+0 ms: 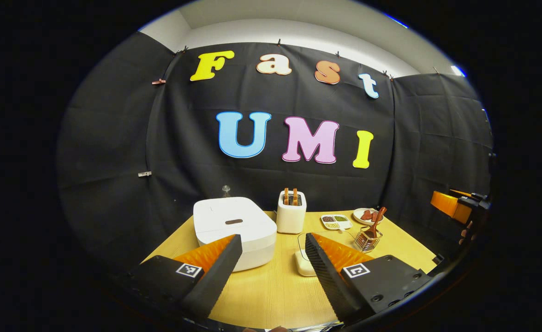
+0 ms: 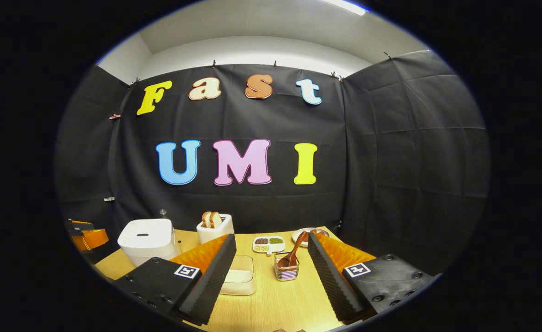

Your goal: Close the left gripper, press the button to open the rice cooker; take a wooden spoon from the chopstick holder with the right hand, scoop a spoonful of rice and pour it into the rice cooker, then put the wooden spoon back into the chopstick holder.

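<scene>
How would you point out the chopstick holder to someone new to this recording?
Start at the white rice cooker on the wooden table. Right of it, past the toaster, stands a small see-through holder. It alone has a wooden spoon sticking up from it.

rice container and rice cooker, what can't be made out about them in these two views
- Rice container: the right gripper view has its left side behind a gripper finger; in the left gripper view a finger covers its right side.
- Rice cooker: lid shut, inside hidden; a finger covers its front in the left gripper view.
- Divided dish: contents too small to name.
</scene>
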A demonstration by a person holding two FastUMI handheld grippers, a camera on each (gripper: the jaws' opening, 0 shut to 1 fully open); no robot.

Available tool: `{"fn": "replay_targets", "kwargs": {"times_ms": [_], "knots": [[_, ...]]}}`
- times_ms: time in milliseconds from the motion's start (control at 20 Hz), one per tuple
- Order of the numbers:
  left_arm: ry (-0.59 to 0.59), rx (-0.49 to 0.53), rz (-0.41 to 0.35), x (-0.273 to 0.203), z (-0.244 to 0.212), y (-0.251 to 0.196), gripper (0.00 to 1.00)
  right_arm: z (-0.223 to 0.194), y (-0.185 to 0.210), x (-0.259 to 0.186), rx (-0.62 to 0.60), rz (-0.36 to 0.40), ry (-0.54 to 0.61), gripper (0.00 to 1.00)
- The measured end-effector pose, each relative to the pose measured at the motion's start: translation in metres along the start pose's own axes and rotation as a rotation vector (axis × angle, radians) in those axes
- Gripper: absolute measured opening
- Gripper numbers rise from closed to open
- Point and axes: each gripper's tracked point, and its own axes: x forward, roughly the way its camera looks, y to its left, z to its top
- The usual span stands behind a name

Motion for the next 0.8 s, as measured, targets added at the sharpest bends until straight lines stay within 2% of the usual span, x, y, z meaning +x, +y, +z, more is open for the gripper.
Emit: {"fn": "replay_targets", "kwargs": {"times_ms": [400,700,800], "knots": [[0.006,0.036,-0.017,0.018,0.012,0.003,0.95,-0.002,-0.001,0.001,0.003,-0.009,0.005,0.98],[0.013,0.010,-0.014,0.058,0.032,0.021,0.95,-0.008,-0.008,0.002,0.002,-0.043,0.016,0.98],[0.014,0.016,-0.014,0.072,0.040,0.030,0.92,-0.009,-0.012,0.003,0.003,-0.060,0.020,0.98]]}}
